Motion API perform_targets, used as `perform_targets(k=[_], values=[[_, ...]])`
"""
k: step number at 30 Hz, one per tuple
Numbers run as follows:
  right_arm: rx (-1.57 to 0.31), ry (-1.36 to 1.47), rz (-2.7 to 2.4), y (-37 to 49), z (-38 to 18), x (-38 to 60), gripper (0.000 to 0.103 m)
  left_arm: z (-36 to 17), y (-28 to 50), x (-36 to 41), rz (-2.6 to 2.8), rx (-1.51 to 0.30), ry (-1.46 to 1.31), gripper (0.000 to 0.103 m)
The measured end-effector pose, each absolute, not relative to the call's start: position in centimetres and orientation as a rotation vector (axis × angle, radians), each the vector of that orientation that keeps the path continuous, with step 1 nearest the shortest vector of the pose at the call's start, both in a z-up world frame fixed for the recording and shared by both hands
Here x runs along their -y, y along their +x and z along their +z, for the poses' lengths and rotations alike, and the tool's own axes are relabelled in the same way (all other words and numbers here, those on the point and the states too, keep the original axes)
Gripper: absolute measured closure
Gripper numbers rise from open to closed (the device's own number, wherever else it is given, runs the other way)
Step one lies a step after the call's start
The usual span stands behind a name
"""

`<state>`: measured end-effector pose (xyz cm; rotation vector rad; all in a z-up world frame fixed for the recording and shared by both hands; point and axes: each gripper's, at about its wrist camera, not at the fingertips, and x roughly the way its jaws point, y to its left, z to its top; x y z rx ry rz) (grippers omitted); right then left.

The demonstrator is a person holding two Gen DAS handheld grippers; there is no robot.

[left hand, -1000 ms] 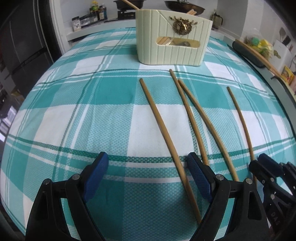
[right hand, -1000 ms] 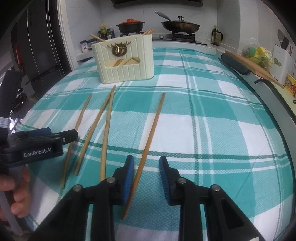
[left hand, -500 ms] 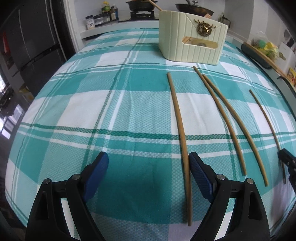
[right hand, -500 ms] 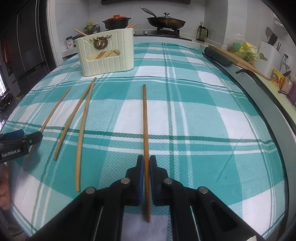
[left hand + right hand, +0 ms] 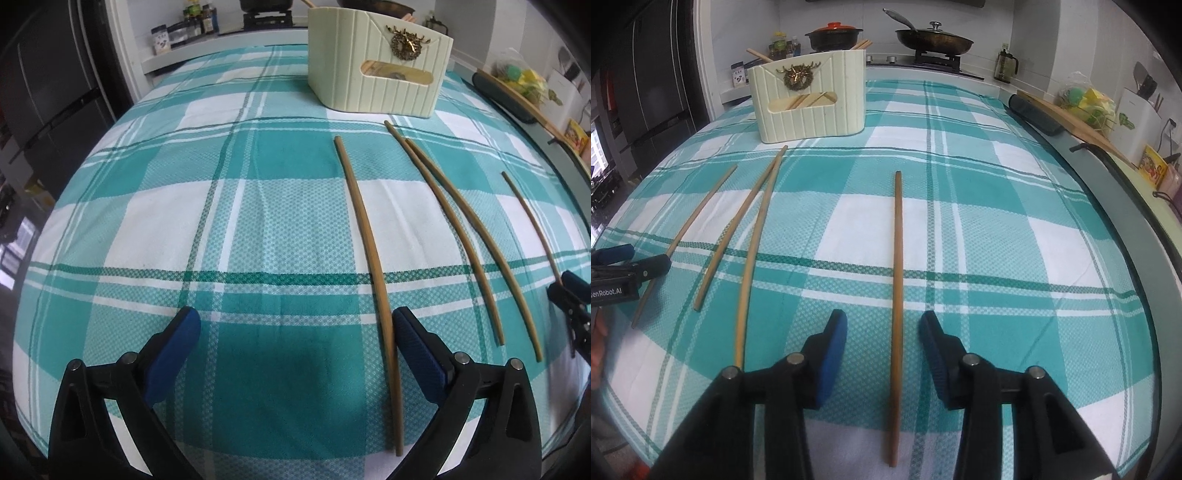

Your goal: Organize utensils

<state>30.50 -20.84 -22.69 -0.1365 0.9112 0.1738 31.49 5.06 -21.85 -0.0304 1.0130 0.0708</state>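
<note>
Left wrist view: four wooden chopsticks are seen laid out lengthwise on a teal-and-white checked tablecloth (image 5: pixel 236 229), their far tips aimed at a cream ribbed utensil holder (image 5: pixel 380 62) set toward the far edge of the table. The left gripper (image 5: pixel 295 332) is held over the near edge with its jaws opening to their widest and nothing pressed between the pads; the leftmost chopstick (image 5: pixel 369 243) is caught just inside its right-hand finger, apparently lined up so that it can be taken next. A crossed pair (image 5: pixel 458 229) is left further toward the right edge, and a fourth stick (image 5: pixel 528 218) runs down to the tip of the right gripper (image 5: pixel 569 295) at the frame's margin.

Right wrist view: the right gripper (image 5: pixel 882 332) is shown straddling the fourth chopstick (image 5: pixel 897 266), which is lying flat on the cloth between the blue pads. The jaws are opening and neither pad is pressing on the wood, so nothing is held. The stick is pointed straight away toward the far edge, seemingly squared up for an easier lift. The holder (image 5: pixel 809 99) stands near the far left corner, with more sticks visible through its front window and poking above its rim, which marks it as the likely destination. The left gripper (image 5: pixel 628 266) is glimpsed at the left edge over the outermost stick (image 5: pixel 698 214).
</note>
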Motion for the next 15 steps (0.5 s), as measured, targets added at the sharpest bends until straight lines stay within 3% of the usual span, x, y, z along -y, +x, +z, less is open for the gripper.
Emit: perform_targets(k=[15], values=[[-0.865,-0.111,0.192,32.2,-23.1,21.5,0.048,-22.1,33.3,-5.8,0.102,-0.95,-0.059,0.0]])
